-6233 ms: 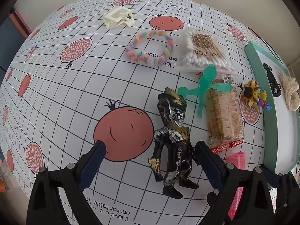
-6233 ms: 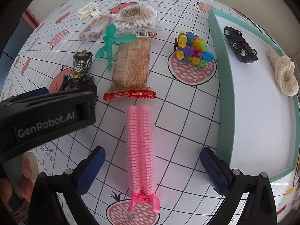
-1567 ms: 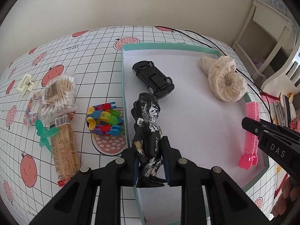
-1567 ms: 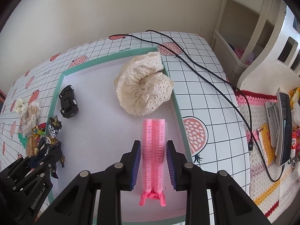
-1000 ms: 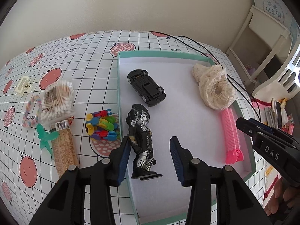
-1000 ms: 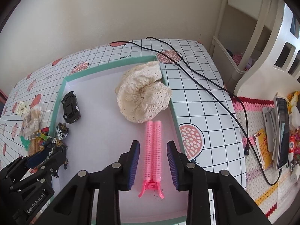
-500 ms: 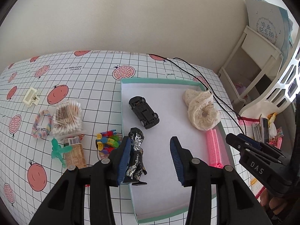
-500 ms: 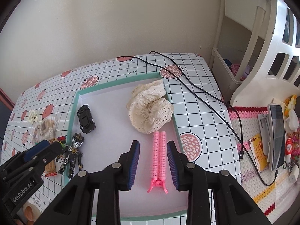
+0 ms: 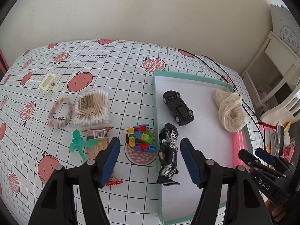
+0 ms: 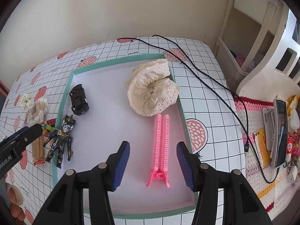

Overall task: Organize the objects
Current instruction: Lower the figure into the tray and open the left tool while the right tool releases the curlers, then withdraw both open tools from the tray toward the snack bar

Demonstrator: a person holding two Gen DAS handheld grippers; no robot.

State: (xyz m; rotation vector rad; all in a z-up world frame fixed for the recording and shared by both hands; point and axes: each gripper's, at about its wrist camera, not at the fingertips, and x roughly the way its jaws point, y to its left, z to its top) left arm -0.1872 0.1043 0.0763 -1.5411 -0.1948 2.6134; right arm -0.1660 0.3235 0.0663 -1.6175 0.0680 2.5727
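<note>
Both releases done: figure (image 9: 169, 150) and pink roller clip (image 10: 160, 142) now lie inside tray (image 9: 154, 101). Left gripper (image 9: 150, 159) and right gripper (image 10: 152, 165) lifted clear, jaws spread, empty. Desk items left of tray remain.

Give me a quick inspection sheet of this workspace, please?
Surface: table under a pomegranate-print grid cloth.
Job's things: teal tray holds toy car, lace scrunchie, pink hair roller clip and figurine.
Clutter: cotton swabs, cracker pack, colourful clips, hair tie, claw clip, green toy outside the tray.
Grippers: left gripper, right gripper, both open, empty.
Cables: black cable beside the tray.
Surroundings: wall, white furniture.
</note>
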